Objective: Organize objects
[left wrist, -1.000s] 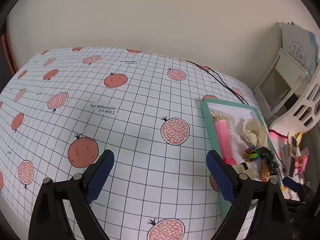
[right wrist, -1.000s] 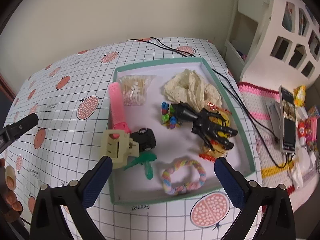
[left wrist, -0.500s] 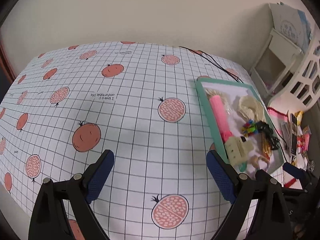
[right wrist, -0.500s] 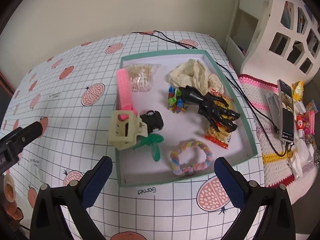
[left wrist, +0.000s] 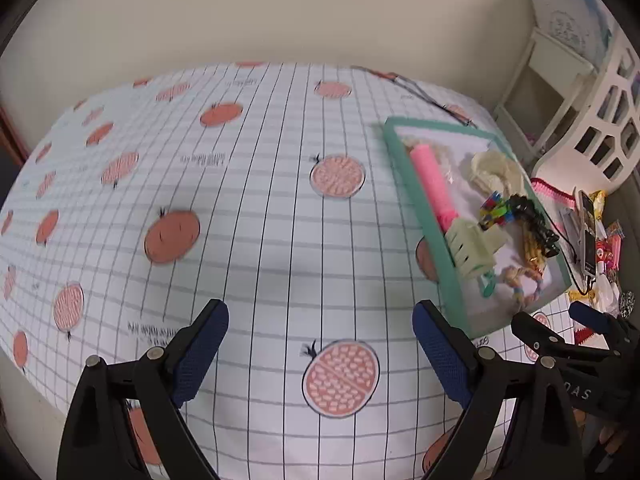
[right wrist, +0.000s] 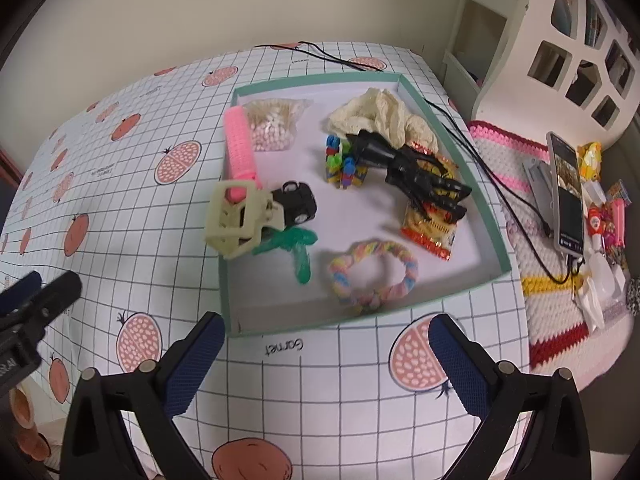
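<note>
Right wrist view: green-rimmed tray (right wrist: 490, 216) at 12 o'clock on the pomegranate-print tablecloth (right wrist: 120, 184), holding every small thing in sight. Inside, a pink hair roller (right wrist: 239, 142) along the 9 o'clock wall, a bag of cotton swabs (right wrist: 272, 124) at 11, a cream lace scrunchie (right wrist: 380, 114) at 1, a black claw clip (right wrist: 416, 176) lying over a snack packet (right wrist: 430, 232) at 3, a clump of coloured blocks (right wrist: 340, 162) near the middle, a black toy car (right wrist: 298, 202) touching a beige claw clip (right wrist: 240, 220) that leans on the 9 o'clock rim, a green bow clip (right wrist: 298, 246) just below them, a pastel rope ring (right wrist: 374, 276) at 6. Right gripper (right wrist: 326, 360) spread wide and empty, held short of the tray's near rim. Left gripper (left wrist: 320, 350) likewise wide, nothing between its pads, over bare cloth with the tray off at 2 o'clock.

Step in hand not settled: fits a tray already filled and tidied, fits equally a jumble waiting to be sorted out. Beige claw clip perched on the rim likely to tip if nudged; any reach into the tray calls for a narrow approach between crowded neighbours
</note>
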The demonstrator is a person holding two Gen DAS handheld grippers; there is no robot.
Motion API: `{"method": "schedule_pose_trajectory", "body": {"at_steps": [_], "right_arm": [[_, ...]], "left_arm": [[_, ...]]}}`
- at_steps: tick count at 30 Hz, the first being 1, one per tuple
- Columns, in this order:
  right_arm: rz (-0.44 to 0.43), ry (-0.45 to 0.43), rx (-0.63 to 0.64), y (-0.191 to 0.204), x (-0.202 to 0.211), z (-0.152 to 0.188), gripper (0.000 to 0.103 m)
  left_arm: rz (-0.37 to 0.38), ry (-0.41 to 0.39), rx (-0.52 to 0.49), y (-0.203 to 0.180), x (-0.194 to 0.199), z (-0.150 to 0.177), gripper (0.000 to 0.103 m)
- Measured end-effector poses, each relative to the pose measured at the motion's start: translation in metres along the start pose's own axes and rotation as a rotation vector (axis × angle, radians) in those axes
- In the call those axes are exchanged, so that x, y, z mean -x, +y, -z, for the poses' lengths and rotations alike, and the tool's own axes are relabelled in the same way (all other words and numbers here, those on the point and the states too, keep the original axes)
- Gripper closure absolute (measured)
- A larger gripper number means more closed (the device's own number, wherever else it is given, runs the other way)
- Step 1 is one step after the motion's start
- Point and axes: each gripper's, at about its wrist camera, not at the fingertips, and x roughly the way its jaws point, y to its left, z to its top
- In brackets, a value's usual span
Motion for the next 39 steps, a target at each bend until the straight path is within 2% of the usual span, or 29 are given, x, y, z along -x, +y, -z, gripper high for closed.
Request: {"method": "schedule_pose_trajectory", "body": {"at_steps": [10,17,22,30,39], "right_arm": [[-0.021,0.04,0.027,0.023,-0.013,0.03,0.0],[-0.015,0.07,0.035,0.031,-0.029,0.048,0.0],[0.022,0.087,0.027,0.029,-0.039,0.054,0.0],[0.05,0.101,0.005,0.02,-0.047,0.059,0.0],[0.04,0.1,-0.006,0.013,-0.048,0.061,0.0]], "left_arm": [[-0.047,0.069,0.074,0.022,-0.015,0.024,0.009],[-0.093,0.105,0.079,0.029,-0.029,0.046,0.009],[-0.147,0.134,0.038,0.027,-0.039,0.058,0.009],[-0.15,0.149,0.05,0.033,-0.045,0.067,0.009],[-0.147,0.157,0.051,0.033,-0.051,0.074,0.009]]}}
